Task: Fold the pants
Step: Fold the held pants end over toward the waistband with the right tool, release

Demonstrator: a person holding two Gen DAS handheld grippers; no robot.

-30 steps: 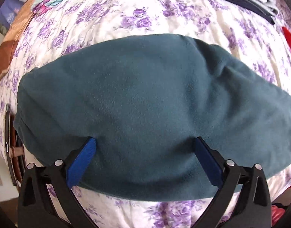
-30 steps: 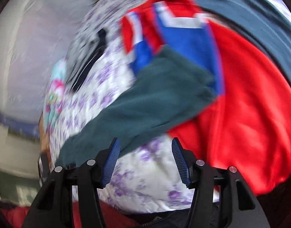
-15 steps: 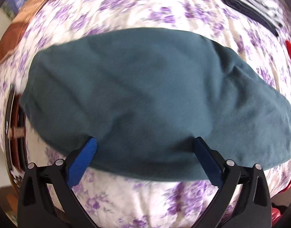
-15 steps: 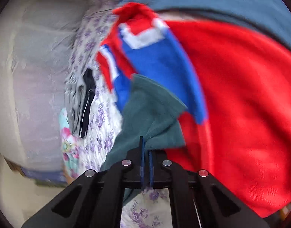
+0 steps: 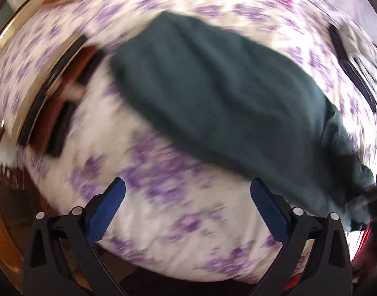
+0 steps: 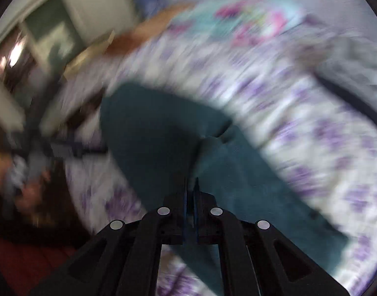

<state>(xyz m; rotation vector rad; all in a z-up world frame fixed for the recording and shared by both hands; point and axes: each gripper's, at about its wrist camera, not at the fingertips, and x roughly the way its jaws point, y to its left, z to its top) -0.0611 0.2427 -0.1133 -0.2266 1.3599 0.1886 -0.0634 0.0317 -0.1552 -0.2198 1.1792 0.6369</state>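
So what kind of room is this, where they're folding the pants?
Most likely a bedroom. The dark green pants lie on a bed with a white, purple-flowered cover, a wooden bed frame shows at its edge, and more folded clothes sit further back on the cover.

A purple-flowered bedspread (image 5: 178, 212) covers the wooden-framed bed (image 5: 6, 222).

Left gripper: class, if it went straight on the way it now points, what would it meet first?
Most likely the floral bedspread. The left gripper has its jaws open over bare quilt, and the teal pants lie further ahead and to the right. Blur makes the depth uncertain.
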